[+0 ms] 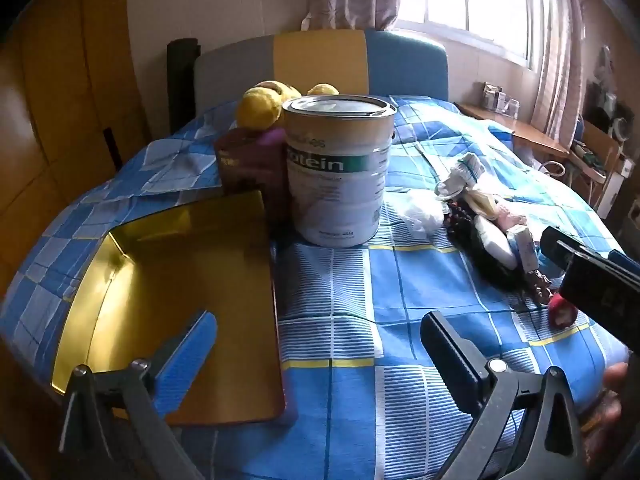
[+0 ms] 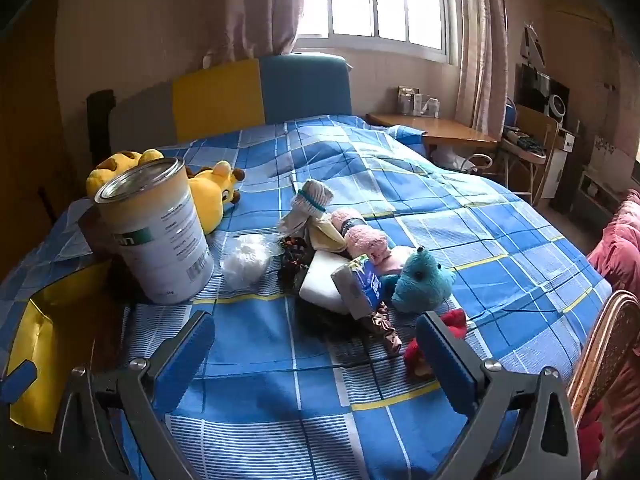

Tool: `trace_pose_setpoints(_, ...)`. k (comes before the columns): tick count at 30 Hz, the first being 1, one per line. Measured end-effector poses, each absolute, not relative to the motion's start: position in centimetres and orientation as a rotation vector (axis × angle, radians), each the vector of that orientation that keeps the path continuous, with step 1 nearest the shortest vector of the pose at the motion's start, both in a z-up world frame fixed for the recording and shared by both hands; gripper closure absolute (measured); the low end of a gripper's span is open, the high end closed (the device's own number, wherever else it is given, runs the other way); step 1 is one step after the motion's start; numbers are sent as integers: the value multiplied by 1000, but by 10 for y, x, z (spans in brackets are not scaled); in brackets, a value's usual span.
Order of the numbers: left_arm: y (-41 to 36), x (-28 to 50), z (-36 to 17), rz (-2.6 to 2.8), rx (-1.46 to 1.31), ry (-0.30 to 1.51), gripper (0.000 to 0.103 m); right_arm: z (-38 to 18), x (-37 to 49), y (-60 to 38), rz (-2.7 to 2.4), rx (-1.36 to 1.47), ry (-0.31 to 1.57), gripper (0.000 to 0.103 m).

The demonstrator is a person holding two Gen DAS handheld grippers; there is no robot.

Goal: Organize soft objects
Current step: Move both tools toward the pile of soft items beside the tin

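A heap of soft things lies mid-bed: a teal plush (image 2: pixel 424 280), a pink rolled cloth (image 2: pixel 364 236), rolled white socks (image 2: pixel 312 200), a white fluffy ball (image 2: pixel 246 260), a brown scrunchie (image 2: pixel 384 332) and a red soft item (image 2: pixel 452 320). A yellow giraffe plush (image 2: pixel 212 192) lies behind the protein can (image 2: pixel 156 232). My right gripper (image 2: pixel 318 354) is open over the bedspread just in front of the heap, nothing between its pads. My left gripper (image 1: pixel 320 356) is open too, straddling the right edge of the gold tin tray (image 1: pixel 168 300). The heap (image 1: pixel 480 216) lies to its right.
A dark purple box (image 1: pixel 248 164) stands left of the can (image 1: pixel 340 172). The right tool's black body (image 1: pixel 596 288) shows at the left view's right edge. A wooden chair back (image 2: pixel 600 344) and pink bedding (image 2: pixel 624 240) border the bed's right side; a desk (image 2: pixel 440 128) stands beyond.
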State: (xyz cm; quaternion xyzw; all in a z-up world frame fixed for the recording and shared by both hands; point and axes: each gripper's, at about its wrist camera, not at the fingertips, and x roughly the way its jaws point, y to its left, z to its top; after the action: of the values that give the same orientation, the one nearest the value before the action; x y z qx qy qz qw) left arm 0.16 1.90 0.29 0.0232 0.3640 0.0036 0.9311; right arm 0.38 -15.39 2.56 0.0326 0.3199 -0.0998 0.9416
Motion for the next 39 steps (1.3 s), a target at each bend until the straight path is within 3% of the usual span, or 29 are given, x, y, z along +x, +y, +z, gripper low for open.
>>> trace_pose_setpoints(39,27,1,0,-26,7,753,0,32,12,-160,-199,20,637,1)
